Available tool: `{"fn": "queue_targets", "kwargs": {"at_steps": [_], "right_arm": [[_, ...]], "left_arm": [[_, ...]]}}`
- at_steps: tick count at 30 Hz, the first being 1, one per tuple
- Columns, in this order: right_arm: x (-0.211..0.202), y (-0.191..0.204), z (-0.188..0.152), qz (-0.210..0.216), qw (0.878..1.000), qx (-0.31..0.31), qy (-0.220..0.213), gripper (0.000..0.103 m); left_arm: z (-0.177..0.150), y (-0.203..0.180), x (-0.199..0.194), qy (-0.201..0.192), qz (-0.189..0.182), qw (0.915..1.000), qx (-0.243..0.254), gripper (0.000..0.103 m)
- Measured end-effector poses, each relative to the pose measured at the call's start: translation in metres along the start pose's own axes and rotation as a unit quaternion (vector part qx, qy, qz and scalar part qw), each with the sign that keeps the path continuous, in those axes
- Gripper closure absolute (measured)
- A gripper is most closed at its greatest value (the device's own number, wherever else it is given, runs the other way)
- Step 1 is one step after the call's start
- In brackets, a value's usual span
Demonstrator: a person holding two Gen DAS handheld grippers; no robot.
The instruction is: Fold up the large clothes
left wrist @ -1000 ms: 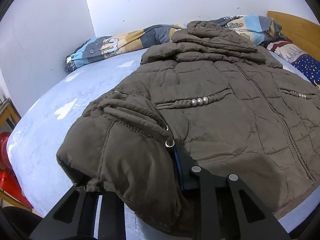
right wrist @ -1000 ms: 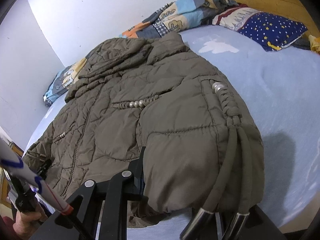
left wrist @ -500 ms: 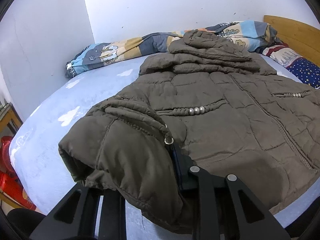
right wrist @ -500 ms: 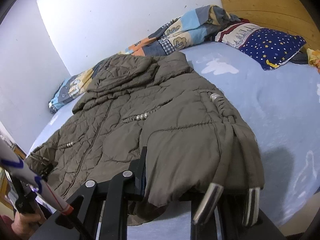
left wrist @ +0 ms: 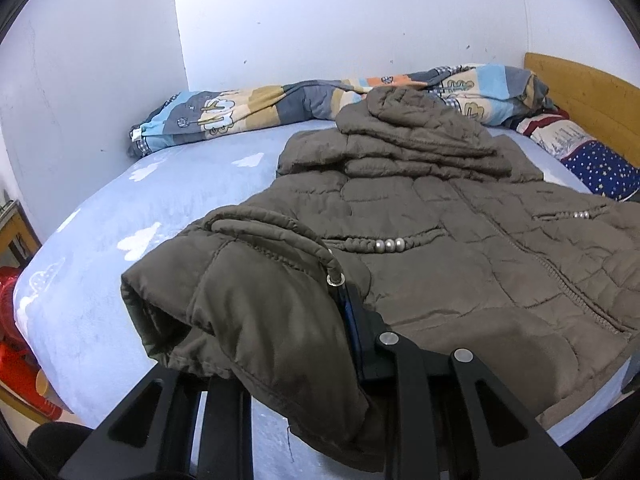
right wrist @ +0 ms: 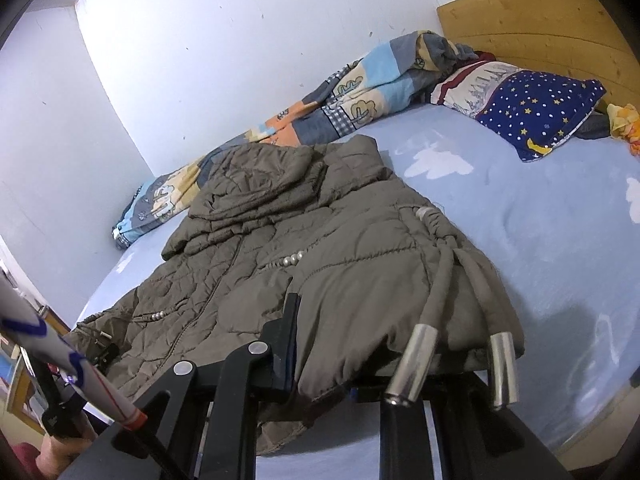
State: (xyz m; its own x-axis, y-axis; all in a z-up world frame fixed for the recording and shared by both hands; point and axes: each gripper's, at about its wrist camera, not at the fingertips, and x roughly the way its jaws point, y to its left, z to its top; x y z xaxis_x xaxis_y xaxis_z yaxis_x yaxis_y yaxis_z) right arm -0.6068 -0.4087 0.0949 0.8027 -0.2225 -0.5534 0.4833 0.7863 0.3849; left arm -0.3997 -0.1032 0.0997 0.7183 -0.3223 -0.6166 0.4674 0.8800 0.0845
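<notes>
A brown quilted jacket (left wrist: 440,248) lies front up on the blue bed sheet (left wrist: 168,216), with its hood towards the far wall. My left gripper (left wrist: 288,344) is shut on the jacket's near left hem corner, which is bunched and raised off the bed and hides one finger. In the right wrist view the same jacket (right wrist: 320,248) spreads out ahead. My right gripper (right wrist: 344,364) holds the near right hem corner, its jaws closing tighter on the fabric. Two drawcords with metal tips (right wrist: 414,364) hang over that gripper.
A patchwork quilt (left wrist: 280,108) is rolled along the far wall. A starry blue pillow (right wrist: 536,112) lies against the wooden headboard (right wrist: 532,24). A red object (left wrist: 12,332) stands off the bed's left edge. A person's hand (right wrist: 56,452) shows at lower left.
Both grippers have risen with the jacket's hem corners in them, so the near edge hangs higher off the bed. More of the wall and headboard shows.
</notes>
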Motion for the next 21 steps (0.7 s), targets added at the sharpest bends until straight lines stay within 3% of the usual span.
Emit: {"fn": "queue_targets", "kwargs": {"at_steps": [21], "right_arm": [[-0.031,0.01,0.019,0.021,0.999,-0.026,-0.015,0.084]], "left_arm": [[0.023,0.009,-0.024,-0.027,-0.018,0.9995,-0.004,0.079]]}}
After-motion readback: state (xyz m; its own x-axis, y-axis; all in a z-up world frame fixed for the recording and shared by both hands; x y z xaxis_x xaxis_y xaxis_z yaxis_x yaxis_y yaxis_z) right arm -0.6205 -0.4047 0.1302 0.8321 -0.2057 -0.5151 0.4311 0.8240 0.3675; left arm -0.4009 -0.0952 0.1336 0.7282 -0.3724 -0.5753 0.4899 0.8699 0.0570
